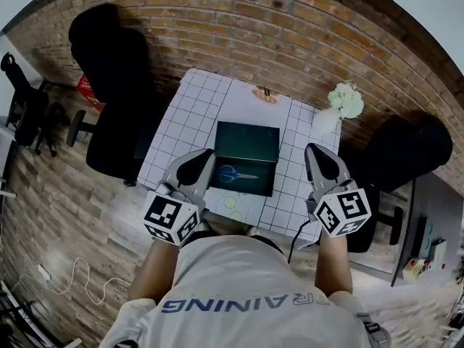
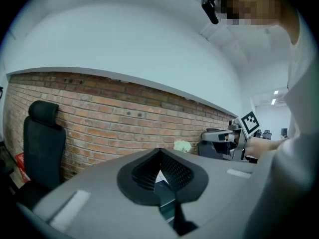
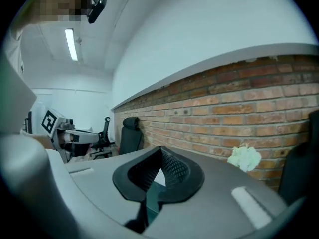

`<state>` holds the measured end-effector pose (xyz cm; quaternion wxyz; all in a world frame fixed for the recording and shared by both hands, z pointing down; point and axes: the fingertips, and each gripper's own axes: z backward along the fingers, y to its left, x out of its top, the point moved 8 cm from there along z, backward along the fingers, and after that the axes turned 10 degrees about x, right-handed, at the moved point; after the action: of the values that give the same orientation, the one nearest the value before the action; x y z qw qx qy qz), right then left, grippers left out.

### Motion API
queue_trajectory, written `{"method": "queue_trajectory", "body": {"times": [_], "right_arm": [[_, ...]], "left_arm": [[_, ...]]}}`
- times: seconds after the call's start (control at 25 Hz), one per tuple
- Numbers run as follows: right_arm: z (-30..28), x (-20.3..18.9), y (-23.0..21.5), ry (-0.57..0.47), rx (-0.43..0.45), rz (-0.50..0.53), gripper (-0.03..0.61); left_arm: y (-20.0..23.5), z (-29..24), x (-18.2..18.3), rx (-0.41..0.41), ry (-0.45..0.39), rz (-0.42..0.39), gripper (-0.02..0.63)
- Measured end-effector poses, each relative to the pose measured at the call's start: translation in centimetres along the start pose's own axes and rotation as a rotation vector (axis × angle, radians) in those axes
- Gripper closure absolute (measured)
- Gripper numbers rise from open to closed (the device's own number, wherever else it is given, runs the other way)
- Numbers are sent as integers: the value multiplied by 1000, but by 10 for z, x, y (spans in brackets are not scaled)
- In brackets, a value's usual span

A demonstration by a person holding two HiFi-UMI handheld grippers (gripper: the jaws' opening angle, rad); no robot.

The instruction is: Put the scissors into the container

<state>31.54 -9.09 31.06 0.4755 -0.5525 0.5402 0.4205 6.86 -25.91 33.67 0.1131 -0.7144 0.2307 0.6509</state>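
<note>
While the scissors (image 1: 237, 174) lie flat inside the dark container (image 1: 250, 140) on the bench (image 1: 188, 107), my left gripper (image 1: 208, 154) and right gripper (image 1: 312, 151) flank it, jaws pressed together on nothing, seemingly touching neither.

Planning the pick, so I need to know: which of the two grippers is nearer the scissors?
The left gripper: its tip is close beside the scissors, while the right gripper is farther off, beyond the container.
</note>
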Motion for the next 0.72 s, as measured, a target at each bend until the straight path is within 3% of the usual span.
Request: {"method": "queue_trajectory", "body": {"times": [0.28, 0.72], "right_arm": [[23, 5, -8, -74, -55, 1, 565], [14, -1, -7, -90, -34, -31, 565]], "left_arm": [[-16, -14, 7, -47, -2, -28, 612], [-9, -8, 3, -21, 12, -25, 612]]}}
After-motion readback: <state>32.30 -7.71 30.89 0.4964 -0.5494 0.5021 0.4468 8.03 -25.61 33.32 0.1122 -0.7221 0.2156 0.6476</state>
